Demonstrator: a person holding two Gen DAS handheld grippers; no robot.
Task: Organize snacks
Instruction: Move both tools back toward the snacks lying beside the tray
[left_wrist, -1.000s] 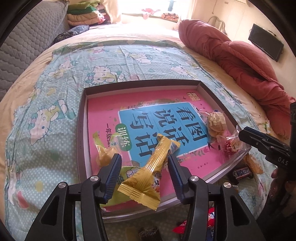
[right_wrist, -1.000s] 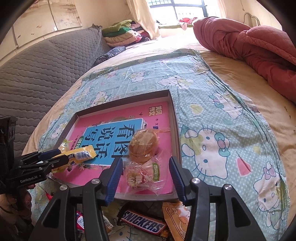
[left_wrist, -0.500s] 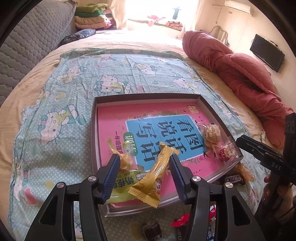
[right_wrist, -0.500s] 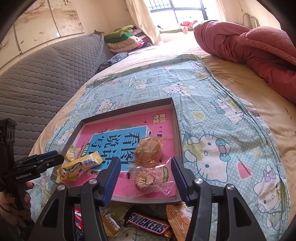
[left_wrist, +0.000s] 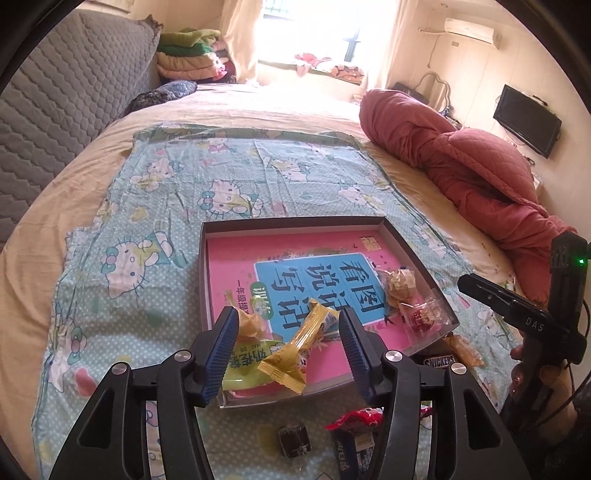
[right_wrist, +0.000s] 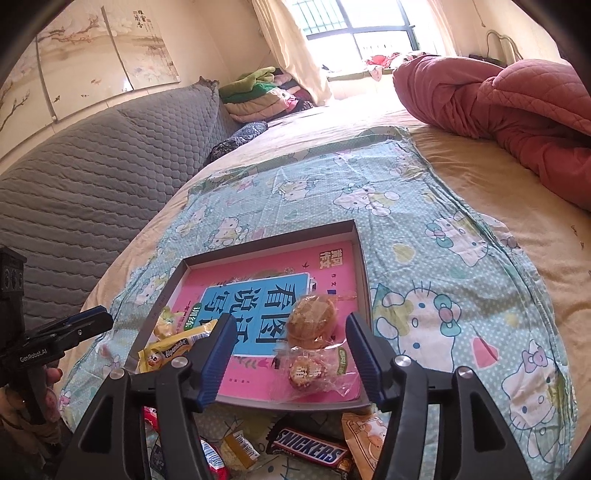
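A shallow grey box (left_wrist: 291, 223) with a pink book inside lies on the bed. In it are a yellow Alpenliebe packet (left_wrist: 297, 352), a yellow-green packet (left_wrist: 245, 360), a wrapped round cake (right_wrist: 312, 321) and a clear-wrapped red sweet (right_wrist: 308, 371). My left gripper (left_wrist: 288, 350) is open and empty, raised above the yellow packet. My right gripper (right_wrist: 291, 360) is open and empty above the box's near edge. Loose snacks lie on the cloth in front of the box: a Snickers bar (right_wrist: 308, 448), a dark wrapped cube (left_wrist: 293, 439), a red wrapper (left_wrist: 354, 421) and an orange packet (right_wrist: 364, 434).
A Hello Kitty cloth (left_wrist: 159, 258) covers the bed. A red quilt (left_wrist: 469, 166) is bunched at the right. A grey quilted headboard (right_wrist: 81, 184) runs along the left, with folded clothes (left_wrist: 188, 55) beyond.
Both grippers have pulled back and risen away from the box. The yellow packet now lies in the box, clear of the left fingers. The snacks in front of the box have come into view.
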